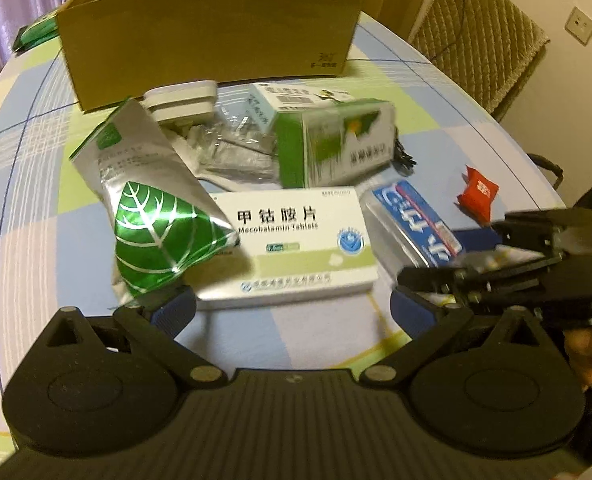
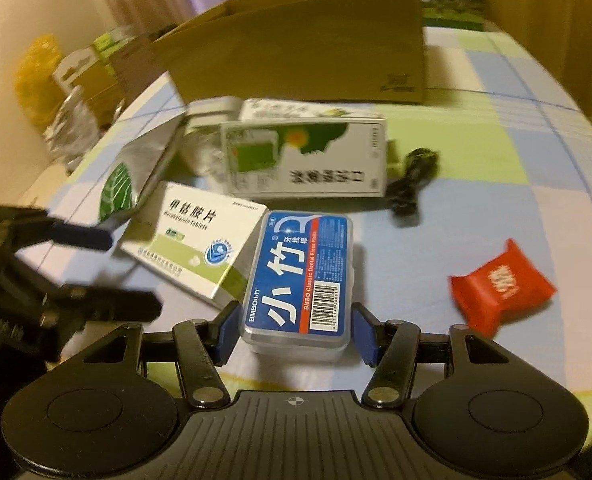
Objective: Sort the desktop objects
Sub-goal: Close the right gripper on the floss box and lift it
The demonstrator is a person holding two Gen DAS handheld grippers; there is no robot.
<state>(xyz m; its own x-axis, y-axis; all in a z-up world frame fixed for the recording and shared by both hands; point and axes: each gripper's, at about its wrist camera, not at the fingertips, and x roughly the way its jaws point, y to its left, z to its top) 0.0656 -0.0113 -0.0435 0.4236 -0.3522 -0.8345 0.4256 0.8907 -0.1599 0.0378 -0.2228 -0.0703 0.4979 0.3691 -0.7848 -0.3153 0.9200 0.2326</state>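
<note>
Caught mid-sort, with the grasp of one item about to be made. Right gripper (image 2: 296,332) set down over the near end of the BMBO dental floss pick case (image 2: 300,272), jaws spread to either side of it; blue pads (image 2: 228,330) just beside the clear plastic walls, not seen pressing — so judged released, not yet gripping. Case lying flat on the checked tablecloth (image 1: 28,200), label up, touching the Mecobalamin tablets box (image 1: 296,240) on one side, well apart from the red candy (image 2: 500,284) on the other.

Left gripper (image 1: 292,312) held wide open and empty, low over the cloth in front of the tablets box. Foil pouch with the green leaf (image 1: 156,216) propped up just beside its left finger, leaning over the tablets box. Behind these, a green-and-white medicine carton (image 1: 336,144) on a heap of wrappers, a black cable (image 2: 412,176) beside it, and the open cardboard box (image 1: 208,40) at the far edge — probably the bin for sorted things.

Next called for, by this reading: squeezing squarely on the slick case, lifting it without nudging the tablets box, then carrying it across to the cardboard box.
</note>
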